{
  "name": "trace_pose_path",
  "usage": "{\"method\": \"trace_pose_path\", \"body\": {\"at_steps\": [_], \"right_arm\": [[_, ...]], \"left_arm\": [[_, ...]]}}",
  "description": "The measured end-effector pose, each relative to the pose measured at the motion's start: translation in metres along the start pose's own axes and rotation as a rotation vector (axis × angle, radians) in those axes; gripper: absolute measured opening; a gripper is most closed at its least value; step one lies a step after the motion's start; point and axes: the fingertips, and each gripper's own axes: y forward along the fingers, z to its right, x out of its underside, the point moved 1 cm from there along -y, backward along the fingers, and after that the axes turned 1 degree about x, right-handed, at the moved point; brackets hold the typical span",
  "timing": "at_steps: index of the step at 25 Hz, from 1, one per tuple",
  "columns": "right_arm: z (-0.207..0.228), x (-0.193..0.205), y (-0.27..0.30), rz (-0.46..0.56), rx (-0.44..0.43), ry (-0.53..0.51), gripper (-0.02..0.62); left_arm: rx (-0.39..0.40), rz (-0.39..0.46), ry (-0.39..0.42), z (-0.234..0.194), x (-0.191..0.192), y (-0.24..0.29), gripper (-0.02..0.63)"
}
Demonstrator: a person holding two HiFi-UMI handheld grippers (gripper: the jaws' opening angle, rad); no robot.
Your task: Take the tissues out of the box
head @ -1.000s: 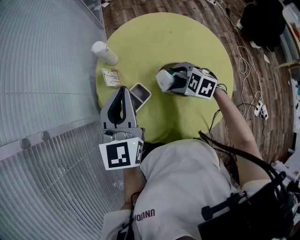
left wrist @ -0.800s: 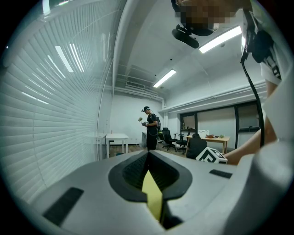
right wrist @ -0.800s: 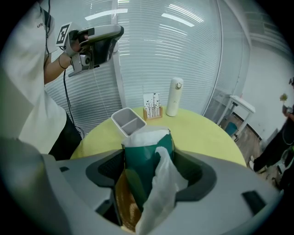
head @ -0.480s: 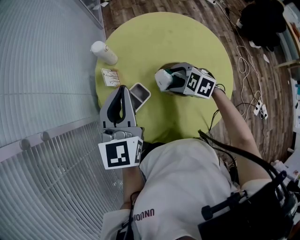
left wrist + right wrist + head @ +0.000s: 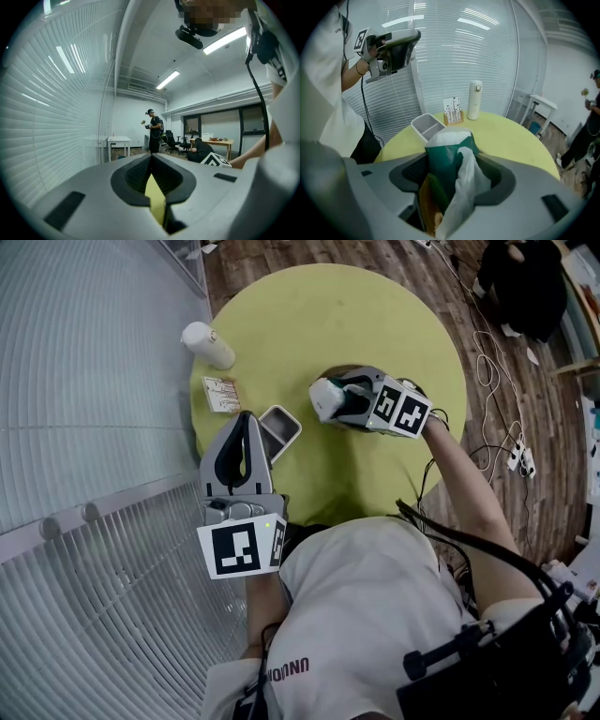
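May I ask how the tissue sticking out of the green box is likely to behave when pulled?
The tissue droops in soft folds, so it is probably floppy and light. It looks thin, so a sharp tug might tear it.

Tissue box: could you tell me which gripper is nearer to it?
Right. The right gripper has the tissue box between its jaws, which have just been closing; the left gripper hangs apart at the table edge.

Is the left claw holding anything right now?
No, the left claw is closed with nothing between its jaws; only the yellow table shows through the gap.
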Motion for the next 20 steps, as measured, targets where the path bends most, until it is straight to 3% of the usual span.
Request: {"method": "trace_pose_path", "body": {"at_steps": [20], "right_arm": [[-0.0018, 0.0019, 0.0014, 0.026, 0.007, 0.036, 0.259]], "left_arm": [[-0.002, 0.002, -0.007, 0.0, 0.0024, -0.001, 0.013]]}}
